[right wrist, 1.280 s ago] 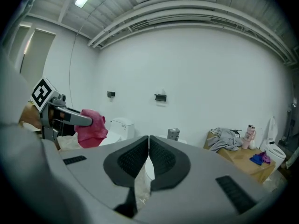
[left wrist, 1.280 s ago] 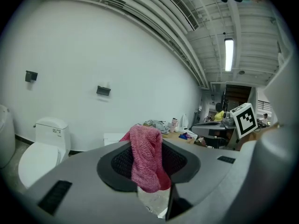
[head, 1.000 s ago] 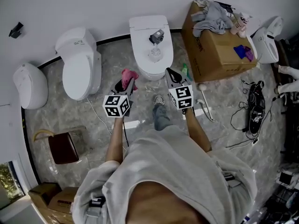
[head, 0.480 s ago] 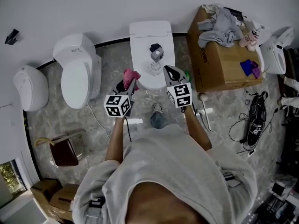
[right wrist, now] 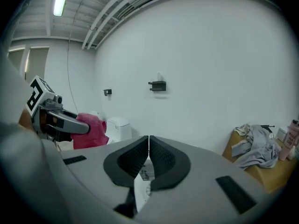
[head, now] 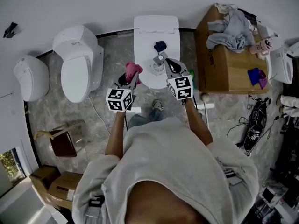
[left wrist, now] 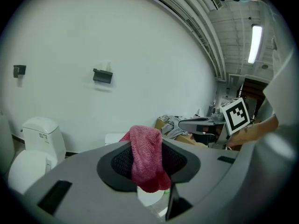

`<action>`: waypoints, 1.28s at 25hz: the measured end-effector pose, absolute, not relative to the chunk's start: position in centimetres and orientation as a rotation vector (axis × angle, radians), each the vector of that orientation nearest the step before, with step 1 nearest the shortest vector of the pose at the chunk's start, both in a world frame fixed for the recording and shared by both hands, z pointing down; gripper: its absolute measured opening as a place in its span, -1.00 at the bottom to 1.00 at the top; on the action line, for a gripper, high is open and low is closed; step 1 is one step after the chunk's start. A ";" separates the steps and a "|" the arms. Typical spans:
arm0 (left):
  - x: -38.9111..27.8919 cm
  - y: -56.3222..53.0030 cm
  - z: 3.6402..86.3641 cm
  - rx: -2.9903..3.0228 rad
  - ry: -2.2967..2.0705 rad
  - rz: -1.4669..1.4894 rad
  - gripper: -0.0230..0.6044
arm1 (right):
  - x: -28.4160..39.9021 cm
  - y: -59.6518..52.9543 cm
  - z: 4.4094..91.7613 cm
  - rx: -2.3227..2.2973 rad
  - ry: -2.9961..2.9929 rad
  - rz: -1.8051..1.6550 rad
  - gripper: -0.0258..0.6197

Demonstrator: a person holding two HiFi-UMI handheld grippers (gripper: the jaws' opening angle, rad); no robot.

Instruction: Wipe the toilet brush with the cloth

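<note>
Nearest the camera, the person in a light grey sweatshirt (head: 177,171) is standing with both arms stretched forward. Compared with a second ago, the person is standing closer to the white middle toilet (head: 156,24). Both tongs are now reaching farther over its front and less over the marbled grey floor (head: 56,111). That is bringing cloth and brush within reach of each other, so I judge the wipe is about to start rather than under way; no contact is showing yet.

The left gripper (head: 131,78) is clamping a pink knitted cloth (head: 132,69), which is bunching up out of the jaws and drooping over their tips. The right gripper (head: 167,63) is holding its jaws pressed together with nothing between them, and its tip is lying just beside the brush.

The toilet brush (head: 159,59) is standing on the closed lid of that toilet, between the two tongs and slightly beyond them. It is showing as a small grey piece over a pale round base, with a dark blob just behind it. It is too small to tell bristles from handle. Farther right, a brown cardboard box (head: 224,73) is carrying crumpled grey clothes (head: 231,27).
</note>
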State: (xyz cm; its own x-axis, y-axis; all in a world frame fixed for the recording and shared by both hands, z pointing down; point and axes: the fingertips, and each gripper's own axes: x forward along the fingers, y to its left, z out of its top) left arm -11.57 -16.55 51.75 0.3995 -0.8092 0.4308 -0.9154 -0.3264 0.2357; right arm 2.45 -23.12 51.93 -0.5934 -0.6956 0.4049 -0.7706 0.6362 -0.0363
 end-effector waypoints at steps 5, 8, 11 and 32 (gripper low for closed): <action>-11.1 -17.7 53.1 2.223 -1.435 0.362 -0.47 | 2.2 -24.3 53.1 1.163 -2.481 0.339 -0.82; -10.8 -18.5 54.1 2.232 -1.405 0.385 -0.47 | 2.1 -24.9 54.0 1.167 -2.457 0.355 -0.82; -10.4 -19.0 55.1 2.245 -1.360 0.407 -0.47 | 2.0 -25.4 54.9 1.178 -2.435 0.380 -0.82; -7.3 -21.7 57.5 2.381 -1.220 0.482 -0.47 | 0.4 -25.6 58.0 1.149 -2.432 0.424 -0.82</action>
State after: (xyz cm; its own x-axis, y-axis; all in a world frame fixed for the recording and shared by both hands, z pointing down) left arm -7.26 -21.72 57.53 0.5548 -0.6788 0.4810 -0.8243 -0.5268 0.2074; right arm 0.38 -25.57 58.02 -0.5726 -0.6581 0.4889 -0.7847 0.6126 -0.0944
